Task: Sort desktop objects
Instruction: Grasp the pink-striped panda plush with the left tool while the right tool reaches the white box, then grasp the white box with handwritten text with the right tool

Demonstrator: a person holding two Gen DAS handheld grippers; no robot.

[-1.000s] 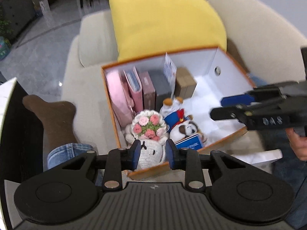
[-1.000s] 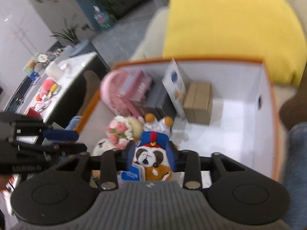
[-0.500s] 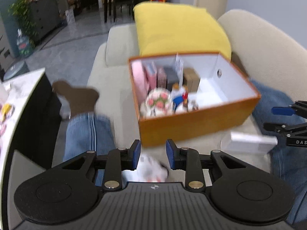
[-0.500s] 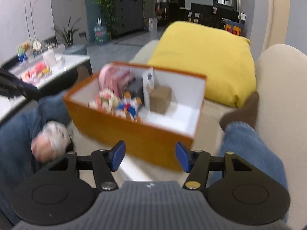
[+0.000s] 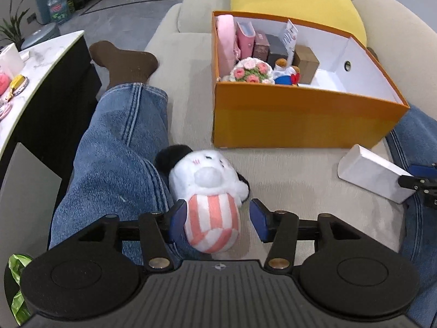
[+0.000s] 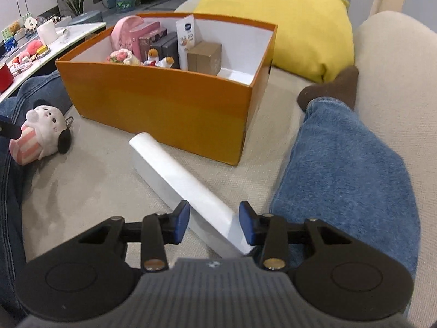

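A white plush toy with black ears and pink-striped bottom (image 5: 209, 191) lies on the beige sofa beside my left leg. My left gripper (image 5: 217, 220) is open, its jaws on either side of the toy's striped end, not clamped. The toy also shows in the right wrist view (image 6: 38, 134). A long white box (image 6: 180, 186) lies on the sofa before the orange box (image 6: 169, 101). My right gripper (image 6: 213, 225) is open with the white box's near end between its jaws. The white box also shows in the left wrist view (image 5: 371, 176).
The orange box (image 5: 300, 114) holds pink and dark boxes, a crochet bouquet (image 5: 251, 71), small plush toys and a brown carton (image 6: 204, 57). A yellow cushion (image 6: 286, 19) lies behind it. My jeans-clad legs (image 5: 114, 161) flank the space. A marble table (image 6: 41, 43) stands at left.
Both grippers pulled back out of the orange box and dropped toward the sofa. The left opened around the plush toy; the right is now over the white box's end.
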